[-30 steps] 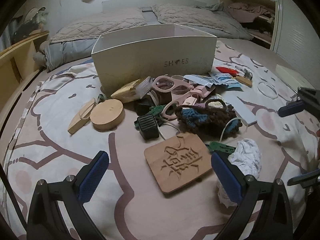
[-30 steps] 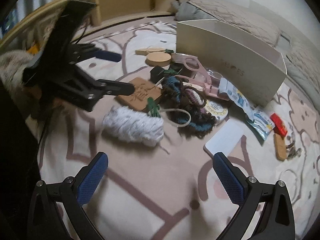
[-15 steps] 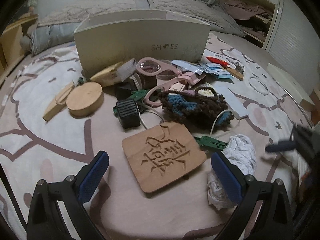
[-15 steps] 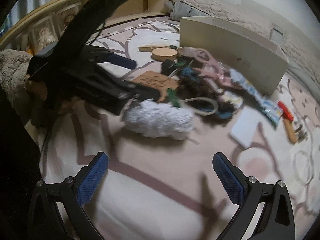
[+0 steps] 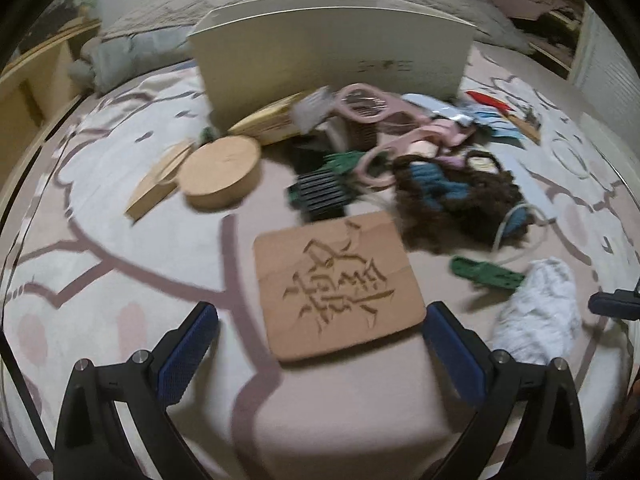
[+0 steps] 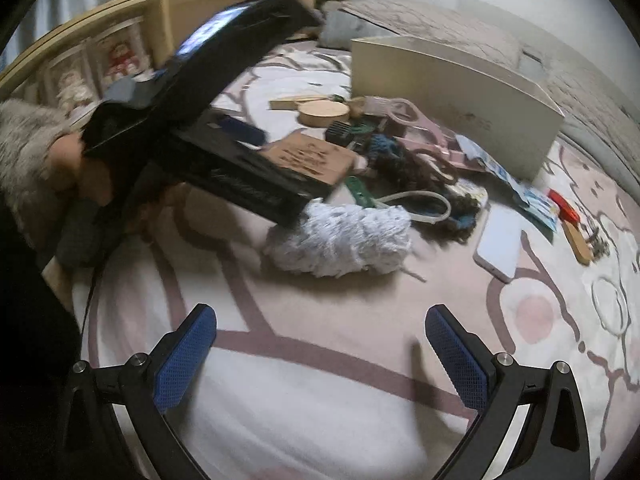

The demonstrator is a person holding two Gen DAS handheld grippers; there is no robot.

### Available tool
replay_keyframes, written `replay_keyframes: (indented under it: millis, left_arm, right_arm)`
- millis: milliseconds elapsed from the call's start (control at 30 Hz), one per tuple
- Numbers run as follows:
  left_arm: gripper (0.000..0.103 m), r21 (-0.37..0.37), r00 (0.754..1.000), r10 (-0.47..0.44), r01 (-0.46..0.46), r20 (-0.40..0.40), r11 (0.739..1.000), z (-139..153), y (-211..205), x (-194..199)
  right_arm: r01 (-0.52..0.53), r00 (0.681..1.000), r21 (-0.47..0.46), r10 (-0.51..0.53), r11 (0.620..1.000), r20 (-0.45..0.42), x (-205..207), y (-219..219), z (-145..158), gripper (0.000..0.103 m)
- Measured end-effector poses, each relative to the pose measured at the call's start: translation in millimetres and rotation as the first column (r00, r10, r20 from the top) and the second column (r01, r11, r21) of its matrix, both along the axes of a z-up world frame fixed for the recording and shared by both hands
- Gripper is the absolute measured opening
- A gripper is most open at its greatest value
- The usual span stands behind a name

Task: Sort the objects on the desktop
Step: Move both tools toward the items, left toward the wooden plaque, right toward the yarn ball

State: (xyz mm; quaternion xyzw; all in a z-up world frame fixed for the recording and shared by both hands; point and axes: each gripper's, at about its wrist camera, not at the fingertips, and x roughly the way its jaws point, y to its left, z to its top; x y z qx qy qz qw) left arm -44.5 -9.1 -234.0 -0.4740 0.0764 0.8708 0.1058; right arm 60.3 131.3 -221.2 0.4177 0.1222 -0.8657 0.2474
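Observation:
A carved wooden plaque (image 5: 340, 282) lies flat on the patterned bedspread, just ahead of my open, empty left gripper (image 5: 320, 344). Behind it lie a round wooden box (image 5: 220, 178), a black ridged block (image 5: 320, 196), a brown and blue crocheted bag (image 5: 456, 204), pink glasses (image 5: 368, 102) and a green clip (image 5: 486, 274). A white fluffy cloth (image 6: 340, 236) lies ahead of my open, empty right gripper (image 6: 320, 346); it also shows in the left wrist view (image 5: 540, 312). The left gripper's body (image 6: 224, 148) hangs over the plaque (image 6: 312, 160) in the right wrist view.
A cream open box (image 5: 332, 44) stands behind the pile, also in the right wrist view (image 6: 452, 92). A white phone (image 6: 500, 246), snack packets (image 6: 532, 200) and a wooden keyring (image 6: 580, 242) lie to the right. Wooden shelving (image 6: 120, 40) lines the far left.
My left gripper has moved forward and lower toward the wooden plaque. My right gripper has closed in on the white fluffy cloth. Both stay open.

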Motion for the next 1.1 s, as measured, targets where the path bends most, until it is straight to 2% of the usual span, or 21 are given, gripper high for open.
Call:
replay_keyframes:
  millis: [267, 467, 633, 733, 833, 900, 1100]
  left_arm:
    - [0.103, -0.047, 0.993, 0.115, -0.116, -0.017, 0.992, 0.0, -39.0, 2.3]
    - [0.103, 0.004, 0.985, 0.17, -0.17, -0.014, 0.985, -9.2, -57.2, 6.5]
    - [0.103, -0.014, 0.986, 0.168, -0.168, -0.024, 0.986, -10.5, -52.6, 6.1]
    - [0.103, -0.013, 0.986, 0.167, -0.168, -0.019, 0.986, -11.2, -53.5, 4.8]
    - [0.103, 0.02, 0.985, 0.171, -0.171, 0.0, 0.985, -12.2, -57.1, 5.4]
    - [0.103, 0.025, 0.985, 0.171, -0.171, 0.003, 0.985, -12.3, -57.3, 5.5]
    - [0.103, 0.037, 0.985, 0.171, -0.171, 0.002, 0.985, -12.5, -57.1, 5.3]
  right_arm:
    - [0.053, 0.997, -0.022, -0.052, 0.998, 0.048, -14.5, -2.7, 7.4, 0.103]
    - [0.224, 0.97, -0.099, -0.212, 0.97, 0.117, -38.8, 0.9, 11.7, 0.103]
    - [0.32, 0.942, -0.157, -0.295, 0.934, 0.162, -56.6, -8.5, 6.7, 0.103]
    - [0.341, 0.933, -0.111, -0.322, 0.933, 0.161, -62.7, -17.6, -2.1, 0.103]
    - [0.358, 0.926, -0.019, -0.353, 0.933, 0.136, -61.0, -14.2, -11.7, 0.103]
    - [0.371, 0.922, -0.038, -0.363, 0.928, 0.137, -54.8, 2.3, -11.0, 0.103]
    - [0.456, 0.884, 0.011, -0.455, 0.89, 0.108, -47.6, 47.6, -7.5, 0.103]
